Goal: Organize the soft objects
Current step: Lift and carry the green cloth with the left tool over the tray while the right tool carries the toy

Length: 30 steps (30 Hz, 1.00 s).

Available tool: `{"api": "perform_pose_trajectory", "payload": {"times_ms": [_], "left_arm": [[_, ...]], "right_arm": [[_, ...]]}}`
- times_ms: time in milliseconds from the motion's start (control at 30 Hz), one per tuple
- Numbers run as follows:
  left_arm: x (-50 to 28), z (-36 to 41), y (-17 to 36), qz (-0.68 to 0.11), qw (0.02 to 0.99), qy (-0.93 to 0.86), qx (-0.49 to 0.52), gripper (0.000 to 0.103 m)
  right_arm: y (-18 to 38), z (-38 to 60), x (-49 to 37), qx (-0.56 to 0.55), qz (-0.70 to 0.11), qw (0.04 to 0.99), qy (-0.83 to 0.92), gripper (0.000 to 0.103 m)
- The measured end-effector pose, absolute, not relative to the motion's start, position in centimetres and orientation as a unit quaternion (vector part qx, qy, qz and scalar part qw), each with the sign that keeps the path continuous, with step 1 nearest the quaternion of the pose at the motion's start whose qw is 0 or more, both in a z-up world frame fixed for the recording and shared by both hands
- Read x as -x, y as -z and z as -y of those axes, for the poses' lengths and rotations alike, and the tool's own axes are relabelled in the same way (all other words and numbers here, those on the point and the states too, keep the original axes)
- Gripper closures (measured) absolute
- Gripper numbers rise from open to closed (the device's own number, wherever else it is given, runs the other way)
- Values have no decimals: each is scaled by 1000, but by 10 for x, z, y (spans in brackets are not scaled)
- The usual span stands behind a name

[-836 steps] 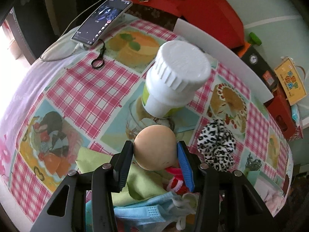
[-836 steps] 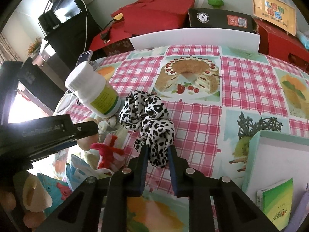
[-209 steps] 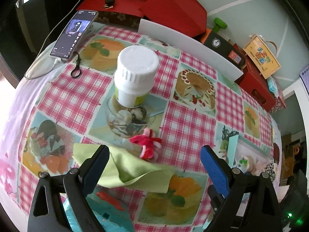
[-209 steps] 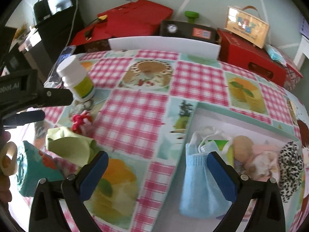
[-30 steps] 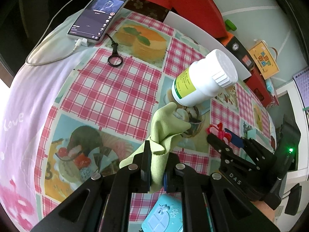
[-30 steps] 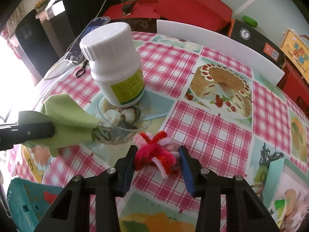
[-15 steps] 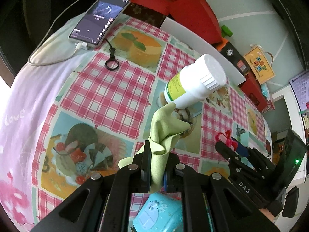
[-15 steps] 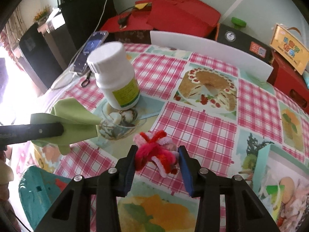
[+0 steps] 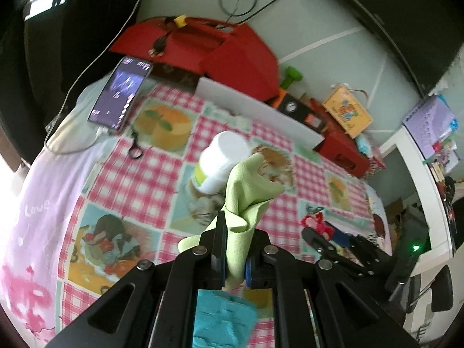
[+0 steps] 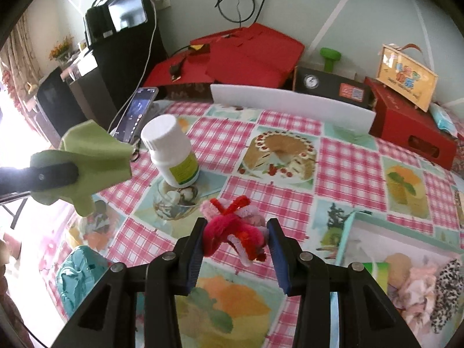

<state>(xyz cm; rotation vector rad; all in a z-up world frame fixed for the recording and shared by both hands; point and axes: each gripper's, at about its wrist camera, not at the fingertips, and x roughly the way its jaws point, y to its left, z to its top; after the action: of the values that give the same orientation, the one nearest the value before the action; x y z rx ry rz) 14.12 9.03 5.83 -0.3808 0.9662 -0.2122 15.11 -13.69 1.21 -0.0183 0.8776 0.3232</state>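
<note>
The green cloth (image 9: 246, 200) is pinched by the left gripper (image 9: 235, 264), the red fuzzy toy (image 10: 235, 232) by the right gripper (image 10: 236, 249) — the loosely held toy may be dropped before the tray (image 10: 348, 226).

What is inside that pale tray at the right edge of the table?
The tray holds a leopard-print scrunchie, pink ruffled fabric, a tan round thing and something green. The right tool's arm and the picture's edge hide the rest.

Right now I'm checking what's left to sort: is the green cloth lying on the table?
No, the green cloth hangs clear of the table, pinched in the left tongs.
</note>
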Motion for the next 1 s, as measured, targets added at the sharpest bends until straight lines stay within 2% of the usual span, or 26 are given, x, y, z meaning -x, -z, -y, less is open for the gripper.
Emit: {"api": "perform_pose_trajectory", "payload": {"times_ms": [433, 1000], "left_arm": [[-135, -6, -87, -456, 861, 168, 150, 94], [-138, 118, -70, -490, 833, 233, 109, 94]], "right_arm": [[-32, 197, -129, -29, -409, 905, -110, 58], [-33, 345, -108, -134, -406, 904, 21, 58]]}}
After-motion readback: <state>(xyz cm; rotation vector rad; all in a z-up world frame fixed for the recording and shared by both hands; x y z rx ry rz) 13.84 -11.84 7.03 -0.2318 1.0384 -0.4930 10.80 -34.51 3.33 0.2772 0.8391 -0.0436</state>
